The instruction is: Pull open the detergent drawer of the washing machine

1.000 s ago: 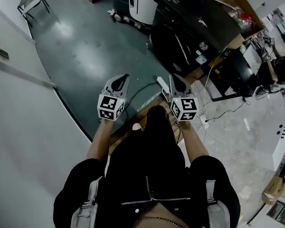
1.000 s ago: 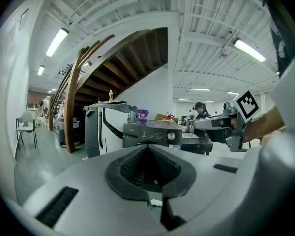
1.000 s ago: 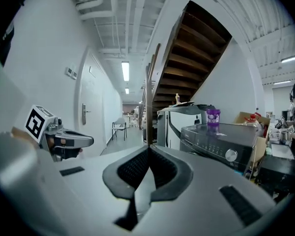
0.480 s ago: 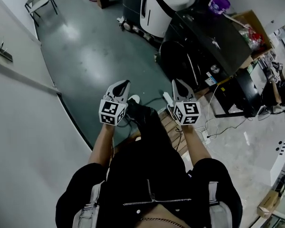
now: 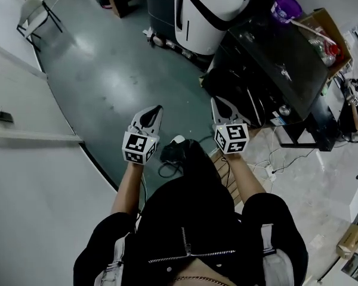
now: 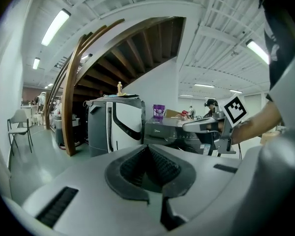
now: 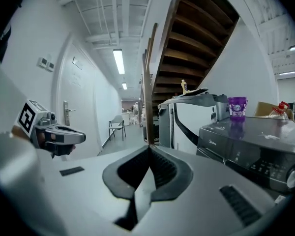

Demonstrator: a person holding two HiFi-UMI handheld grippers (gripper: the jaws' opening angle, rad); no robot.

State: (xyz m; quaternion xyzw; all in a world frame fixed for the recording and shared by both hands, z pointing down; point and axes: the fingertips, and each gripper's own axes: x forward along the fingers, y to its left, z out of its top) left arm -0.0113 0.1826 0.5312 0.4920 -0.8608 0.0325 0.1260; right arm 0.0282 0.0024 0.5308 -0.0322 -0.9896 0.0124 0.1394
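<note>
Washer (image 5: 277, 55) now nearer; left tool (image 5: 157, 109) and right tool (image 5: 217, 101) carried level, jaws together, empty, as drawer looks out of reach.

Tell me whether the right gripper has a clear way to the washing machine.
Probably yes: nothing shows between the right gripper and the washing machine ahead to its right. It stands apart from the machine, fingers shut and empty.
</note>
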